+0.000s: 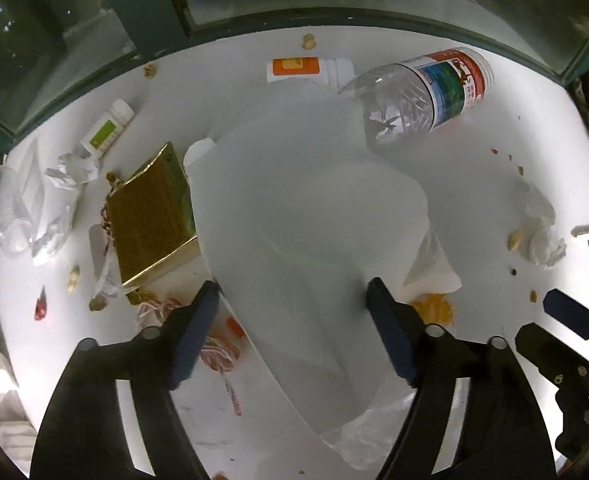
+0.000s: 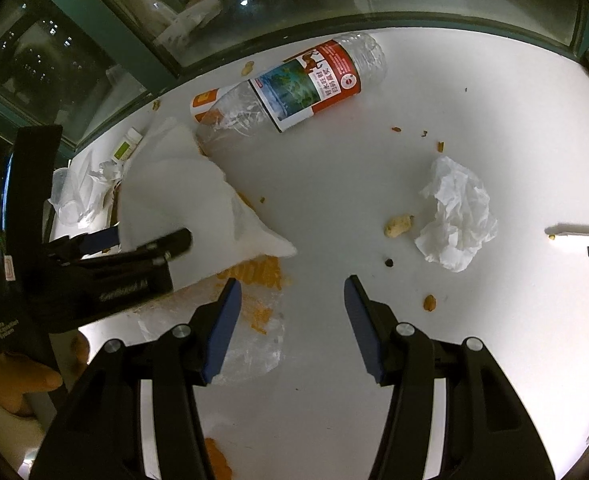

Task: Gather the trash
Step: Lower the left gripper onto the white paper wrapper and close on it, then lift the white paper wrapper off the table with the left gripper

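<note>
Left gripper (image 1: 294, 292) jaws wide, astride large white translucent plastic bag (image 1: 294, 208), unpinched; should close squarely on film; right gripper (image 2: 292, 292) wide, empty

Clear bottle (image 2: 294, 88) on its side; crumpled tissue (image 2: 456, 216) nearby — prob. paper.

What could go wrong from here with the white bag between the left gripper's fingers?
1. The left gripper straddles the white bag without clearly pinching it; the limp plastic may slip out.
2. The bag lies against the plastic bottle and the gold box; lifting could drag them.
3. Orange crumbs beside it may smear.
</note>
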`<state>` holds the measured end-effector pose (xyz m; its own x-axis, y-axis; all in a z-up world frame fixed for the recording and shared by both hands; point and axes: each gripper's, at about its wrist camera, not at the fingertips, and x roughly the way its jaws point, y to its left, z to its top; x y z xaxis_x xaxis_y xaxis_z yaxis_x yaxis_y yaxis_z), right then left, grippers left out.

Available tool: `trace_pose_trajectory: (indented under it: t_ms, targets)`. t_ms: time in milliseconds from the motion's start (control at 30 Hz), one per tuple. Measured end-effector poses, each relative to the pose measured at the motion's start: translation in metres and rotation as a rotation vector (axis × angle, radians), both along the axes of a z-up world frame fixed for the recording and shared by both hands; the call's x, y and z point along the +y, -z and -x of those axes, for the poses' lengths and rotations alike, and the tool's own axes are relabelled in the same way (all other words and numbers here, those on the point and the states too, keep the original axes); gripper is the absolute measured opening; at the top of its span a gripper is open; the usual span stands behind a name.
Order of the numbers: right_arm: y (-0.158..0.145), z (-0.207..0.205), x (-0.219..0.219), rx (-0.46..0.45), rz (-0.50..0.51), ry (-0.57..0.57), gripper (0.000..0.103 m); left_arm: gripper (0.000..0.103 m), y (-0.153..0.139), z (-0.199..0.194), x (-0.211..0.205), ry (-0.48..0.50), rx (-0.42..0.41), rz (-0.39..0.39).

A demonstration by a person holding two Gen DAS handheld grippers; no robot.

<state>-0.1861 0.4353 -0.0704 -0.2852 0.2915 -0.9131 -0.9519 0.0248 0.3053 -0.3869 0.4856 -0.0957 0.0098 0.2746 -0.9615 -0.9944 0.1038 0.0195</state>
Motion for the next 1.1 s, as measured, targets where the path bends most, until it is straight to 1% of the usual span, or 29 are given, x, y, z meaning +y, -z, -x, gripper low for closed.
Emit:
trace_pose_trajectory:
  t_ms: [33, 67, 200, 367, 600, 800, 967, 1100]
  targets:
    - [0.0, 0.0, 0.0, 0.001, 0.0, 0.0, 0.052, 0.065, -0.001, 0.001, 0.0, -0.003, -0.007, 0.001]
    - [0.0, 0.0, 0.0, 0.0, 0.0, -0.001, 0.052, 0.062, -0.003, 0.002, 0.0, -0.005, -0.012, -0.002]
    - [-0.003, 0.003, 0.001, 0.0, -0.007, -0.008, 0.052, 0.056, -0.007, 0.003, -0.002, -0.011, -0.008, -0.01]
    - [-0.009, 0.008, -0.001, -0.002, -0.02, -0.018, 0.052, 0.049, -0.019, 0.004, -0.01, -0.008, -0.035, -0.009]
    - [-0.023, 0.015, -0.01, -0.001, -0.049, -0.033, 0.052, 0.043, -0.038, 0.005, -0.03, 0.004, -0.08, 0.001]
    - [-0.038, 0.015, -0.027, -0.01, -0.069, -0.034, 0.052, 0.038, -0.051, 0.007, -0.052, 0.004, -0.094, 0.01]
    - [-0.047, 0.014, -0.045, -0.013, -0.081, -0.028, 0.052, 0.033, -0.06, 0.004, -0.071, 0.026, -0.128, 0.016]
    - [-0.052, 0.013, -0.06, -0.016, -0.085, -0.022, 0.052, 0.032, -0.067, -0.002, -0.086, 0.044, -0.116, 0.007]
